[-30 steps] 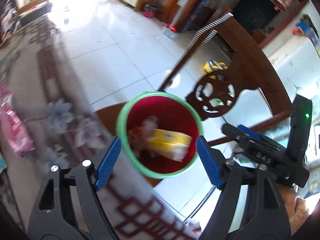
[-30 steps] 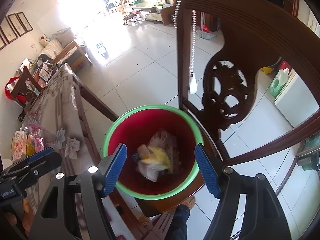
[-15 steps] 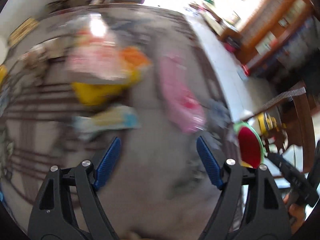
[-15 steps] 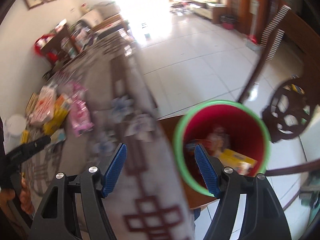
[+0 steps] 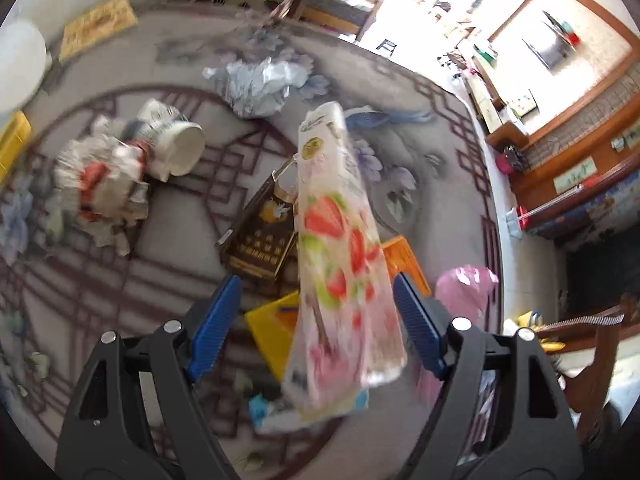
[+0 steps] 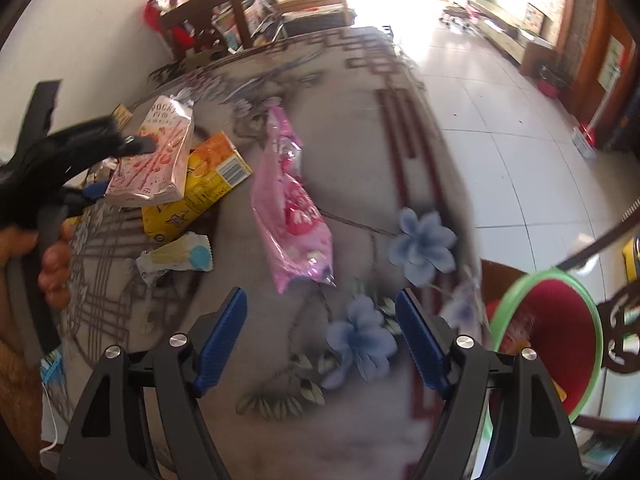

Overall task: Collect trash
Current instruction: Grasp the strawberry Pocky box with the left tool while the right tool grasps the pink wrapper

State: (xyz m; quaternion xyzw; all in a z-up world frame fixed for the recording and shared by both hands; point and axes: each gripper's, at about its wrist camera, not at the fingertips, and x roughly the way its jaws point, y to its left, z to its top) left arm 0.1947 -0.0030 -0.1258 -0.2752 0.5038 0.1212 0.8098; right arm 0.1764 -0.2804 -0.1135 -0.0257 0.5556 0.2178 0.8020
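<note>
My left gripper is open above a strawberry Pocky box that lies on a yellow carton. The box also shows in the right wrist view, with the left gripper beside it. My right gripper is open and empty over the tablecloth, just short of a pink wrapper. The red bin with a green rim stands off the table's right edge and holds some trash.
On the patterned table lie a brown box, a white cup, crumpled paper, a clear bag, an orange-yellow carton and a small blue-white wrapper. A carved wooden chair stands by the bin.
Both grippers have swung from above the bin back over the table. The left now hovers over the Pocky box, the right near the pink wrapper. Both stay open.
</note>
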